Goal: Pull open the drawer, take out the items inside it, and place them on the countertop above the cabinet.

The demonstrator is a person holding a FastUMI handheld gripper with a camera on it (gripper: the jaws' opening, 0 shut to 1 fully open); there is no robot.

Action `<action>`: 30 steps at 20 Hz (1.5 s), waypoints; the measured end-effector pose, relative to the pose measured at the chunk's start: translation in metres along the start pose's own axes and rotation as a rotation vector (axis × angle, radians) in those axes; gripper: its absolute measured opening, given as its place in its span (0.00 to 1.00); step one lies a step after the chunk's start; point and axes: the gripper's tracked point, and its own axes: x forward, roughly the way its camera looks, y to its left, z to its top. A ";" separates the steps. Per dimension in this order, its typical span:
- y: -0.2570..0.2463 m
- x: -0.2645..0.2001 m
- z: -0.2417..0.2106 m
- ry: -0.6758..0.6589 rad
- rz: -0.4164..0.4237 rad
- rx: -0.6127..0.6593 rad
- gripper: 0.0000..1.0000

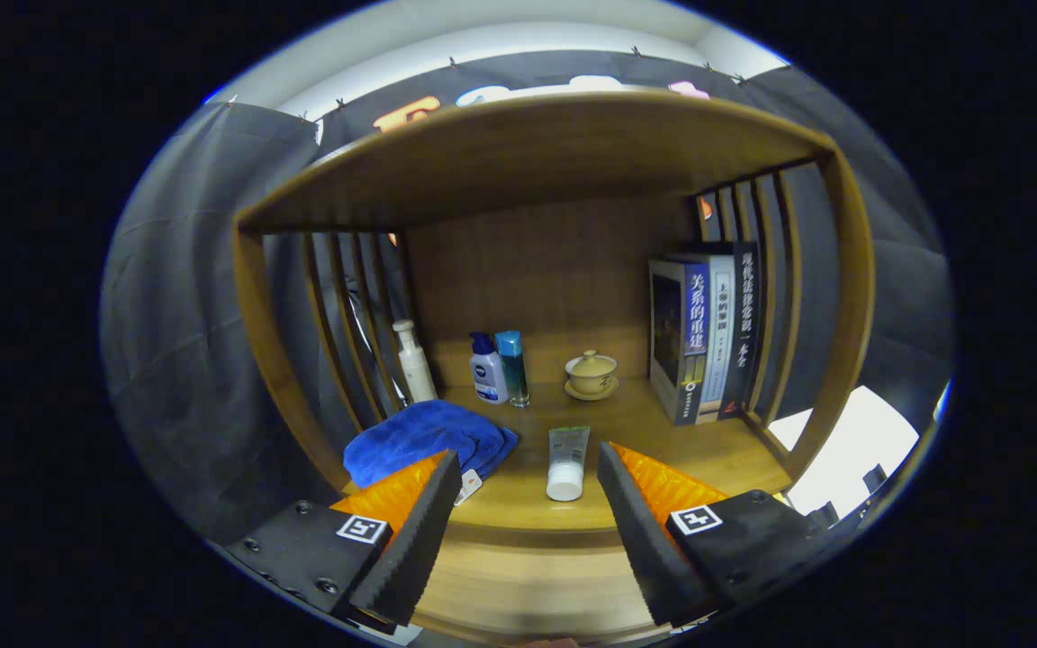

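Wooden countertop, slatted sides: one soft blue towel near left; one white tube lying between the fingers, just ahead; three bottles far left; one lidded ceramic cup on saucer; three upright books right. Gripper released, jaws wide, empty.

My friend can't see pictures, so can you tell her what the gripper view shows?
The open gripper faces a wooden shelf, holding nothing. A tube lies just ahead between its fingers, with a blue towel beside it. Farther back stand a white bottle, two blue bottles, a lidded cup and some books.
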 end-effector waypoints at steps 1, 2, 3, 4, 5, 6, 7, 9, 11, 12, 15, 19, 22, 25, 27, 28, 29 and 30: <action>0.000 -0.014 0.003 -0.030 -0.005 -0.013 0.98; 0.002 -0.027 0.005 -0.051 -0.008 -0.025 0.98; 0.002 -0.040 0.003 -0.067 -0.014 -0.031 0.98; 0.003 -0.051 0.000 -0.081 -0.015 -0.033 0.98; 0.006 -0.061 -0.005 -0.092 -0.011 -0.031 0.98; 0.011 -0.070 -0.011 -0.101 -0.001 -0.026 0.98; 0.016 -0.077 -0.018 -0.104 0.011 -0.022 0.98; 0.021 -0.088 -0.035 -0.105 0.018 -0.024 0.98; 0.023 -0.094 -0.049 -0.120 0.008 -0.047 0.98; 0.025 -0.098 -0.057 -0.127 0.005 -0.056 0.98; 0.023 -0.102 -0.083 -0.134 -0.013 -0.061 0.98; 0.012 -0.107 -0.127 -0.138 -0.052 -0.068 0.98; 0.008 -0.117 -0.148 -0.150 -0.066 -0.087 0.98; 0.004 -0.125 -0.163 -0.152 -0.083 -0.074 0.98; 0.001 -0.127 -0.170 -0.156 -0.095 -0.056 0.98; -0.003 -0.127 -0.173 -0.158 -0.106 -0.054 0.98; -0.007 -0.126 -0.178 -0.152 -0.115 -0.055 0.98; -0.008 -0.125 -0.185 -0.142 -0.121 -0.057 0.99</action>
